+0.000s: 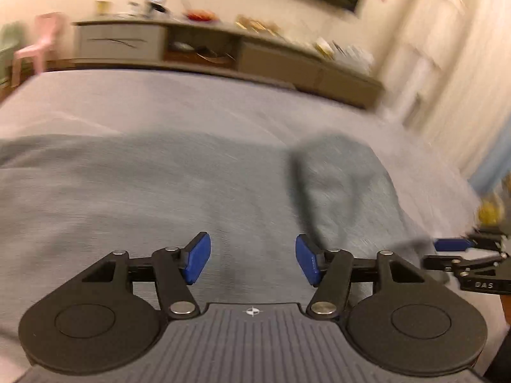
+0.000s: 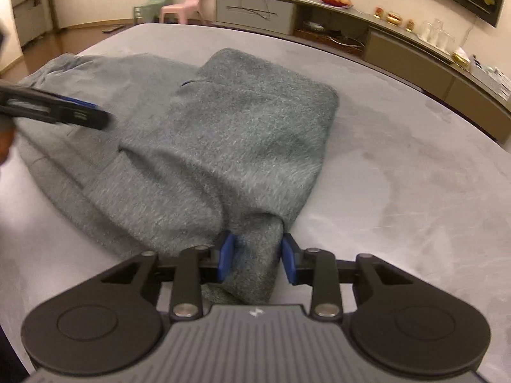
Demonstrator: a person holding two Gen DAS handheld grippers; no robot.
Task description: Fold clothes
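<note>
A grey fleecy garment [image 2: 249,127] lies on a grey bed cover [image 2: 399,159], one part folded over the paler rest [image 2: 95,73]. My right gripper [image 2: 257,255] is at its near edge, with a bunched fold of the cloth filling the gap between the blue pads [image 2: 227,255], which press on it. In the blurred left wrist view, my left gripper [image 1: 252,255] hovers open over the garment [image 1: 159,191] with nothing between its fingers. The right gripper [image 1: 453,249] shows at that view's right edge. The left gripper [image 2: 73,111] shows at the left of the right wrist view, above the paler cloth.
A long low sideboard [image 2: 351,22] with small items on top runs along the wall beyond the bed. A pink chair [image 2: 188,0] and a green chair [image 2: 153,0] stand on the floor at the far left. Bare bed cover [image 1: 159,95] lies beyond and right of the garment.
</note>
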